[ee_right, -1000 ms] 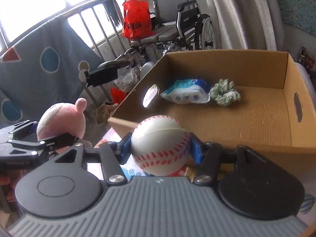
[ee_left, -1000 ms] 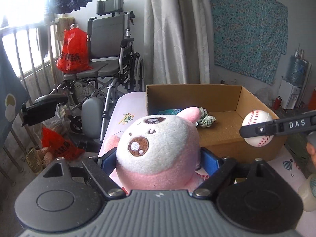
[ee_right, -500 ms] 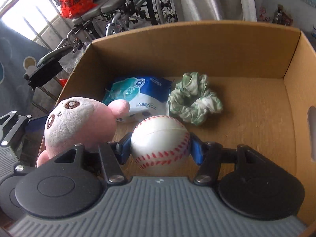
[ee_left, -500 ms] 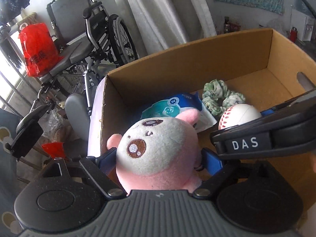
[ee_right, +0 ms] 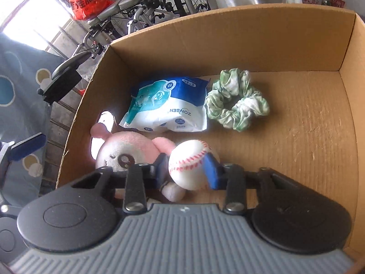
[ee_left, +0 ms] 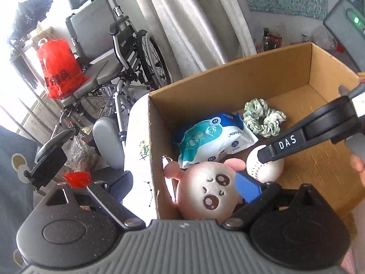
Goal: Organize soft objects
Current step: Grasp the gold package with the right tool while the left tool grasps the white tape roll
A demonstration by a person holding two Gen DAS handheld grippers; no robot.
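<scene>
Whereas both toys hung outside the cardboard box point(ee_right: 269, 22) 1 s ago, plush point(ee_left: 206, 194) now lies on box floor w/ left gripper point(ee_left: 200, 196) opening off it, baseball point(ee_right: 192, 163) beside it, right gripper point(ee_right: 189, 171) closing, prob. still pinching it.

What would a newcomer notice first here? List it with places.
The pink plush lies in the near left corner of the cardboard box, with a baseball right beside it. Behind them on the box floor lie a blue-and-white wipes pack and a green scrunchie.
</scene>
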